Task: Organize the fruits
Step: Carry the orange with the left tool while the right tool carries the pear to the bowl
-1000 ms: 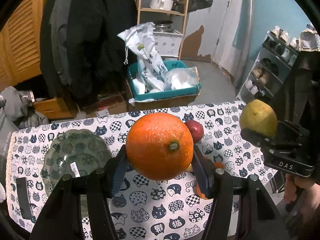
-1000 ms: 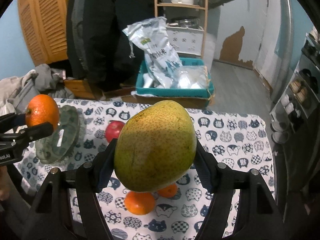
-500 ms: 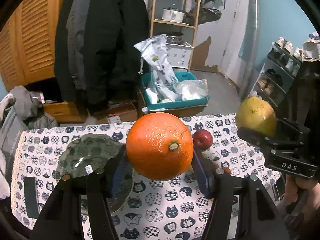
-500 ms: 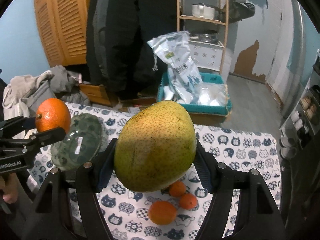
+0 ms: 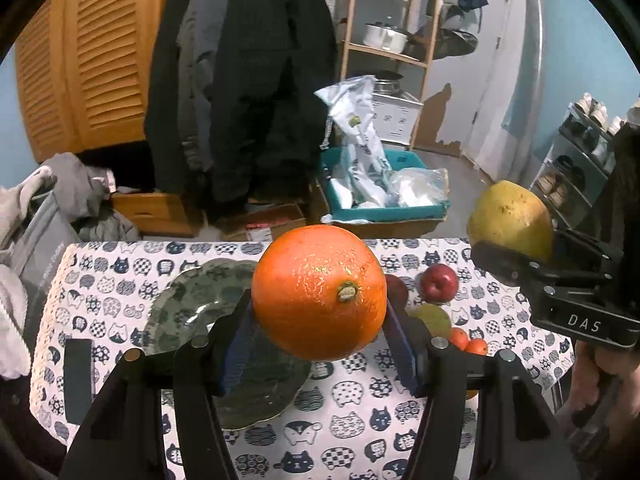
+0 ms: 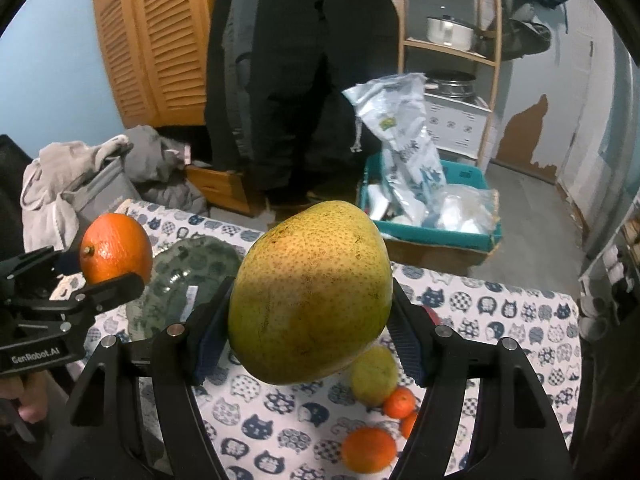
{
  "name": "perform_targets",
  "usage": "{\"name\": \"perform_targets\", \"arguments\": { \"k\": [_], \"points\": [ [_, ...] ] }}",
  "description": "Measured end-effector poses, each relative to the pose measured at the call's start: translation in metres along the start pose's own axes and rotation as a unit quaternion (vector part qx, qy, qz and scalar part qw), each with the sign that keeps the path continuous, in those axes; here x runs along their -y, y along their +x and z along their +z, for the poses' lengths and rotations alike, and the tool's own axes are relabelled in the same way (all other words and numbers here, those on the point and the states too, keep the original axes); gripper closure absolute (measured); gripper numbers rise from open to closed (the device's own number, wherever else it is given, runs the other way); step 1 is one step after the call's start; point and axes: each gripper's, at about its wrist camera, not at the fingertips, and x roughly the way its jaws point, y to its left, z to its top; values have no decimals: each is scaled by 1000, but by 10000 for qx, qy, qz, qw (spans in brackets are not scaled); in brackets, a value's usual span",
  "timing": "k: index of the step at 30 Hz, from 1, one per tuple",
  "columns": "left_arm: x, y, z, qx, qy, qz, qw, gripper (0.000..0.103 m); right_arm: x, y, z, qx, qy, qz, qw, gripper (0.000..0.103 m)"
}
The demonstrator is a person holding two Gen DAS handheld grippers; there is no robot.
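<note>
My left gripper is clamped on a large orange, the blue pads pressing its two sides and the stem scar turned toward the camera. The jaws stand moderately apart, no wider than the fruit, and it hangs clear above the table with its cat-print cloth. From the right wrist view this same orange shows at the left, pinched in the left gripper, just beside the green glass plate.

My right gripper grips a big yellow-green pear, pads tight on both flanks, the jaws spread wider than on the other side to take its bulk. It too is lifted off the cloth. In the left wrist view the pear sits at the right edge in the right gripper, with my hand below it on the handle.

Down on the table lie a red apple, a second greenish pear, and small tangerines near a larger loose orange. The green glass plate lies under and left of my held orange.
</note>
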Motion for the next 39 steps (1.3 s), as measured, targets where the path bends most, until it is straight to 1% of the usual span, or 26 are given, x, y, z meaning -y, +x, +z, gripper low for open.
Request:
{"name": "perform_targets", "arguments": {
  "k": [12, 21, 25, 30, 39],
  "points": [
    [-56, 2, -11, -86, -429, 335, 9985, 41, -50, 35, 16, -180, -236, 349, 9989, 32],
    [-96, 12, -22, -278, -754, 554, 9952, 41, -82, 65, 19, -421, -387, 556, 9968, 32],
    [-109, 23, -28, -424, -847, 659, 9933, 41, -96, 78, 19, -535, -449, 644, 9955, 32],
    [-126, 41, -37, -662, -1034, 693, 9900, 41, -109, 99, 17, -728, -499, 708, 9936, 32],
    [-146, 83, -58, -1190, -1289, 760, 9815, 41, -129, 144, 5, -1144, -631, 726, 9888, 32]
  ]
}}
